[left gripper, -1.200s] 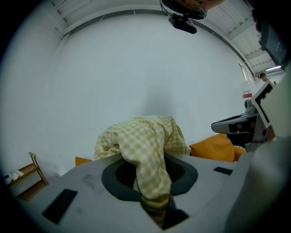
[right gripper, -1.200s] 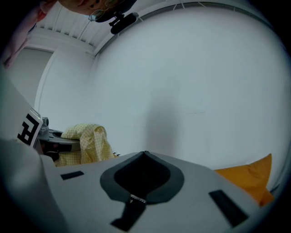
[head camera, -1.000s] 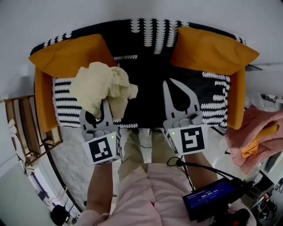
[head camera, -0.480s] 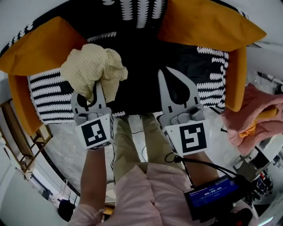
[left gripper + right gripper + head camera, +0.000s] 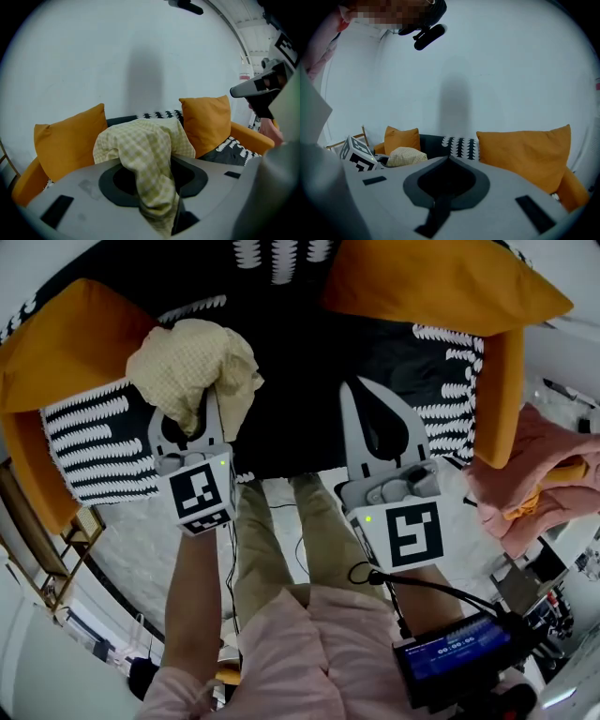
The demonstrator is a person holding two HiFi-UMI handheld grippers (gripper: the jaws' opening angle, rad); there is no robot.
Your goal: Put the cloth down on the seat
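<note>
A pale yellow checked cloth point(image 5: 192, 367) hangs bunched from my left gripper point(image 5: 202, 395), whose jaws are shut on it above the sofa's dark seat point(image 5: 291, 390). In the left gripper view the cloth point(image 5: 147, 154) drapes over the jaws and hides their tips. My right gripper point(image 5: 361, 390) is shut and holds nothing, hovering over the seat's middle. In the right gripper view the jaws point(image 5: 449, 159) meet at a point, with the cloth point(image 5: 407, 156) seen at the left.
Orange cushions point(image 5: 70, 348) point(image 5: 441, 282) stand at both ends of the sofa, which has a black-and-white patterned cover point(image 5: 98, 442). A pink and orange heap point(image 5: 539, 479) lies at the right. A wooden rack point(image 5: 37, 540) stands at the left. The person's legs point(image 5: 281, 540) are below.
Both grippers have moved forward over the seat, the left one carrying the cloth. The view has tilted closer to the sofa.
</note>
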